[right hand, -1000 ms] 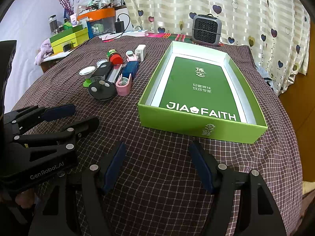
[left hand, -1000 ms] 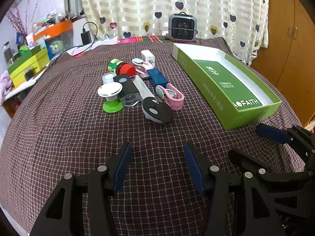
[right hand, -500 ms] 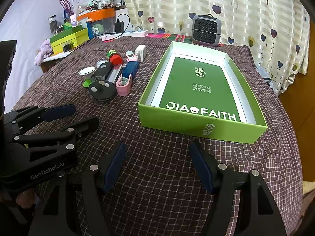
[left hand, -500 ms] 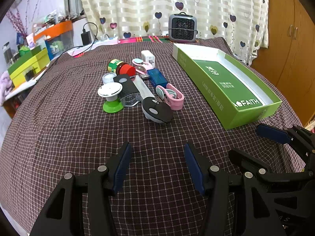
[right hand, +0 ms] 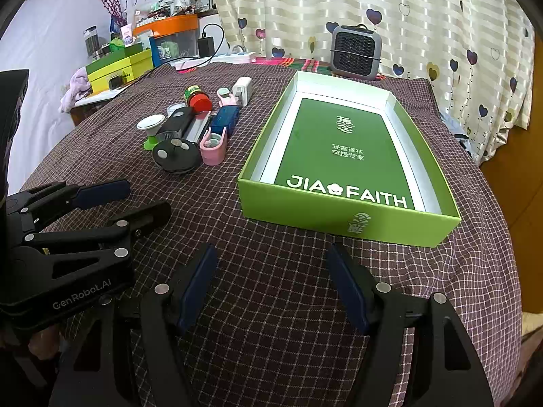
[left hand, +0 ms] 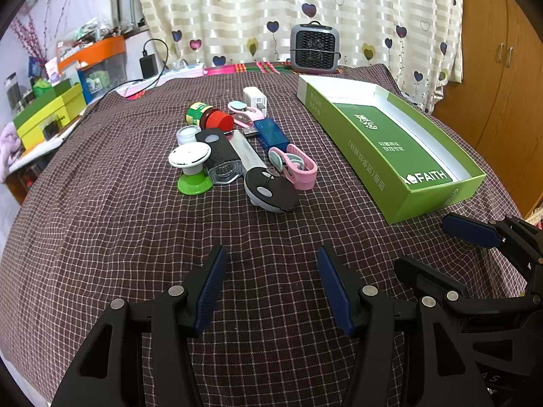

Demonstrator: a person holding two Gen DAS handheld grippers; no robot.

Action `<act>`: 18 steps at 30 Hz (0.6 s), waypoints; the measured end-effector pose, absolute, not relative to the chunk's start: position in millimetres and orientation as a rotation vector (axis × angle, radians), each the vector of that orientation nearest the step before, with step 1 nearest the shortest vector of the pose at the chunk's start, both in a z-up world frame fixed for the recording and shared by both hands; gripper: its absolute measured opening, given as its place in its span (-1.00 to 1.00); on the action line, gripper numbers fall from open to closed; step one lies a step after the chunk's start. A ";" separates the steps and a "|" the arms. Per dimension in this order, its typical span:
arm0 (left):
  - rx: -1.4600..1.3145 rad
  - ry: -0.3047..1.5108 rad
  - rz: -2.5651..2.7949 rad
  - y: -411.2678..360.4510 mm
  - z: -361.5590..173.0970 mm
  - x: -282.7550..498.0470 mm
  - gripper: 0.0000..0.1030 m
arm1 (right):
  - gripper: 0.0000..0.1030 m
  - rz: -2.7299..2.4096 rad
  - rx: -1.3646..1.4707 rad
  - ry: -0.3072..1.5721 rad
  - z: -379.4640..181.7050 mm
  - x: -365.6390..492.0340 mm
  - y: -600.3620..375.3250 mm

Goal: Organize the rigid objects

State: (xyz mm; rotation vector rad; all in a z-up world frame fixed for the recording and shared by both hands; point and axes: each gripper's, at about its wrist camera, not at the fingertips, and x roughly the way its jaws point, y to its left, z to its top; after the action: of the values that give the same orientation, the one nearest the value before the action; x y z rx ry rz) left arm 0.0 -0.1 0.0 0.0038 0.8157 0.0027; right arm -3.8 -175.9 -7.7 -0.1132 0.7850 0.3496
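Observation:
A cluster of small rigid items lies mid-table: a black round disc (left hand: 271, 191), a pink clip (left hand: 298, 168), a blue USB device (left hand: 271, 134), a black box (left hand: 220, 157), a white-topped green-footed stand (left hand: 191, 171), a red-capped jar (left hand: 208, 117) and a white charger (left hand: 255, 100). An open green box (left hand: 400, 169) lies to their right, with only its printed insert inside (right hand: 339, 149). My left gripper (left hand: 269, 281) hovers open over bare cloth, short of the cluster. My right gripper (right hand: 273, 283) is open in front of the box's near wall (right hand: 339, 215).
A checked maroon cloth (left hand: 101, 220) covers the table. A grey fan heater (left hand: 315, 49) stands at the far edge before a curtain. Green and yellow boxes (left hand: 47, 112) and clutter sit at far left. A wooden cabinet (left hand: 509, 84) is on the right.

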 end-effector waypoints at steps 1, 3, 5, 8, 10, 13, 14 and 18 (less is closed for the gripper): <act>0.004 0.816 0.003 -0.1 0.0 0.0 0.09 | 0.33 0.350 -0.113 0.785 -7.7 -3.8 -175.9; 0.004 0.816 0.003 -0.1 0.0 0.1 0.09 | 0.33 0.350 -0.113 0.785 -7.7 -4.0 -176.0; 0.004 0.816 0.003 -0.1 0.0 0.0 0.09 | 0.33 0.350 -0.113 0.785 -7.6 -4.2 -176.1; 0.004 0.816 0.003 -0.1 0.0 0.0 0.09 | 0.33 0.350 -0.113 0.785 -7.5 -4.4 -176.2; 0.004 0.816 0.003 0.0 0.0 0.0 0.09 | 0.33 0.350 -0.113 0.785 -7.5 -4.6 -176.3; 0.004 0.816 0.003 -0.1 0.0 0.0 0.09 | 0.33 0.350 -0.114 0.785 -8.0 -4.4 -176.3; 0.004 0.816 0.003 0.0 0.0 0.0 0.09 | 0.33 0.350 -0.113 0.784 -8.7 -4.3 -176.4; 0.005 0.815 0.003 -0.1 0.0 0.0 0.09 | 0.33 0.352 -0.114 0.786 -11.1 -3.0 -176.0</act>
State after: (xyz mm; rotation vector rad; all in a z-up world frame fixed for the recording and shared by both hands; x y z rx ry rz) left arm 0.0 -0.1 0.0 0.0050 0.8155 0.0026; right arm -3.0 -176.0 -11.1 -0.1145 0.7862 0.3524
